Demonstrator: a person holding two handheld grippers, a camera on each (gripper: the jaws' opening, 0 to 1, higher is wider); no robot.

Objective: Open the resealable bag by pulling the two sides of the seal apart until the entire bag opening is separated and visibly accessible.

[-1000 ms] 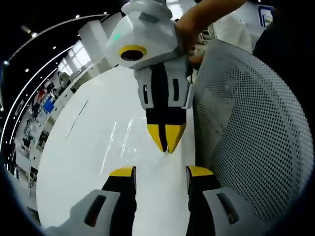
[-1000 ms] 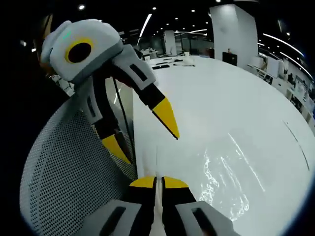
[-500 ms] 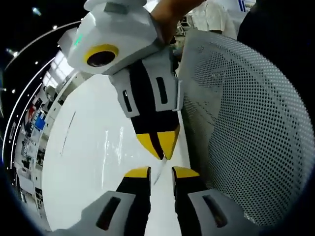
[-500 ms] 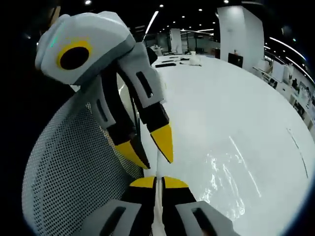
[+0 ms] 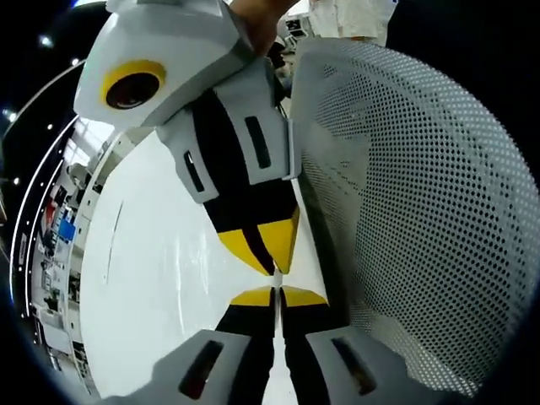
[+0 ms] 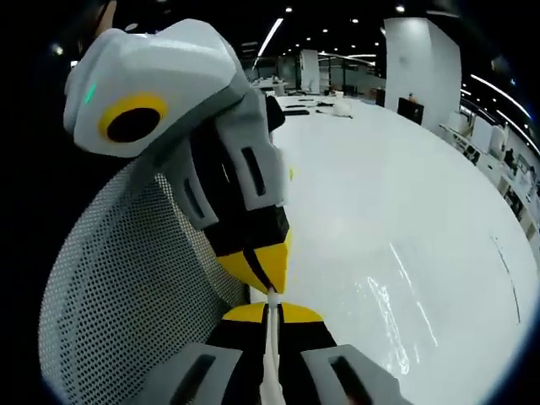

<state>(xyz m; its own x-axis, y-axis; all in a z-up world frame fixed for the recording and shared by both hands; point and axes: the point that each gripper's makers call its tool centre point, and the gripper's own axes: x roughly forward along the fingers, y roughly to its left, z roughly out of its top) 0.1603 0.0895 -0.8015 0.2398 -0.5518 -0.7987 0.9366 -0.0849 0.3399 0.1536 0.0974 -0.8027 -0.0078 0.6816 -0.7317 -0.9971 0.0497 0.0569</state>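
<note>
Left gripper view, left gripper (image 5: pixel 275 294) and right gripper (image 5: pixel 272 263) tip to tip, both clenched on bag edge (image 6: pixel 270 337)

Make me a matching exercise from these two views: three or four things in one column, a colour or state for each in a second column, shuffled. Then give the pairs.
Things:
1. left gripper
2. bag
3. chair back
4. table

States:
A. white mesh full of small holes
B. clear thin film, pinched edge-on between yellow tips
C. glossy white, with glare streaks
D. shut on the bag's edge, tip to tip with the right gripper

Pairs: 1-D, 2-B, 3-A, 4-C
</note>
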